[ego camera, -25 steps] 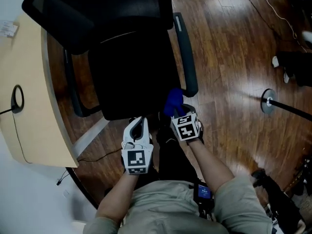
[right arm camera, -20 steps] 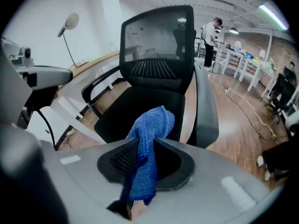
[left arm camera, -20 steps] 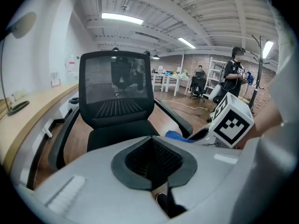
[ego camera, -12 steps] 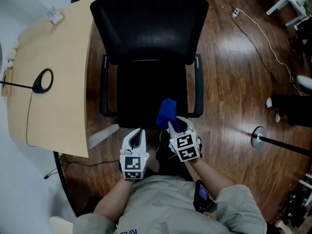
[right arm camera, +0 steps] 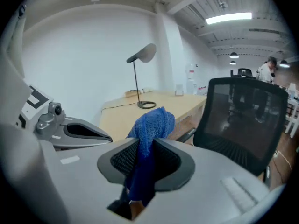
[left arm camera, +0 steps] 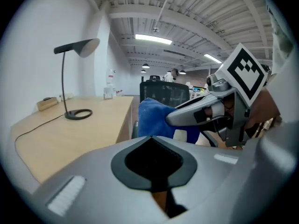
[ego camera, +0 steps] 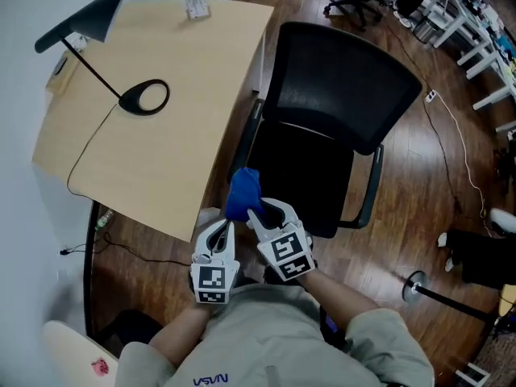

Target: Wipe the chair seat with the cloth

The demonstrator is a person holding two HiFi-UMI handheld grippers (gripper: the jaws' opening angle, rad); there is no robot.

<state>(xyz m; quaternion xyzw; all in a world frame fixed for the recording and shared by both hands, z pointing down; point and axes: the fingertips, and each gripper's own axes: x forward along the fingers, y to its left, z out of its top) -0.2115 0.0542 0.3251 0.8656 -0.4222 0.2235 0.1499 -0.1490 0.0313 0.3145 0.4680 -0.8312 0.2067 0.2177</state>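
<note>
While my right gripper (ego camera: 256, 213) pinches the blue terry cloth (ego camera: 242, 190) clear of the black padded chair seat (ego camera: 302, 180), I judge wiping not underway; left gripper (ego camera: 219, 234) closed, empty.

We see a blue cloth (ego camera: 242, 193) at 12 o'clock of the right gripper (ego camera: 256, 214), which is pale grey with a black-and-white square marker. The left gripper (ego camera: 222, 227) has the same colours. The chair (ego camera: 339, 79) is black, the desk (ego camera: 161, 160) at 10 o'clock pale wood, its lamp (ego camera: 143, 97) black, and the floor (ego camera: 419, 176) glossy dark brown planks.
</note>
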